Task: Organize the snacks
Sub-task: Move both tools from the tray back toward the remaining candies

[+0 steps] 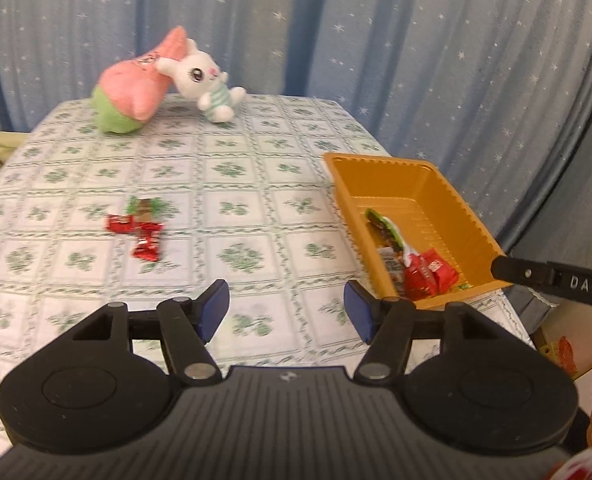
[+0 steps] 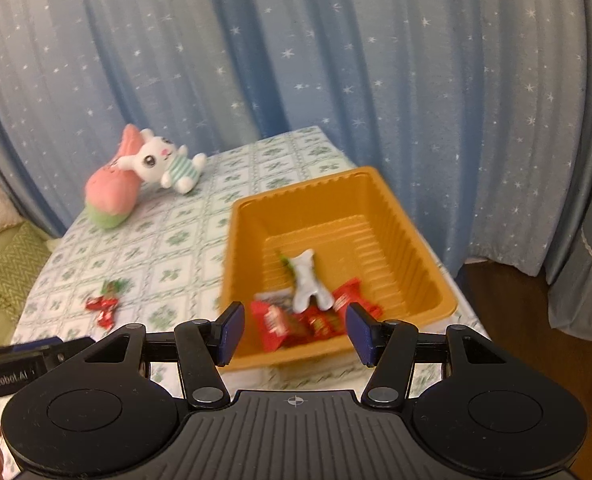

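Observation:
An orange plastic tray (image 1: pixel 471 216) (image 2: pixel 411 236) stands at the table's right side with several red, green and white snack packets (image 1: pixel 419 268) (image 2: pixel 303 312) in its near end. Three loose snacks, two red and one green-brown (image 1: pixel 140 228) (image 2: pixel 106 304), lie on the cloth left of the tray. My left gripper (image 1: pixel 287 308) hovers open over bare cloth between the loose snacks and the tray, nothing between its blue pads. My right gripper (image 2: pixel 295 332) is open above the tray's near rim, empty, with the packets lying below and apart from the pads.
A pink-and-green plush (image 1: pixel 130 92) (image 2: pixel 110 196) and a white rabbit plush (image 1: pixel 208 80) (image 2: pixel 164 164) lie at the table's far left. A blue starred curtain hangs behind. The table edge drops off just right of the tray. A green cushion (image 2: pixel 8 268) sits left of the table.

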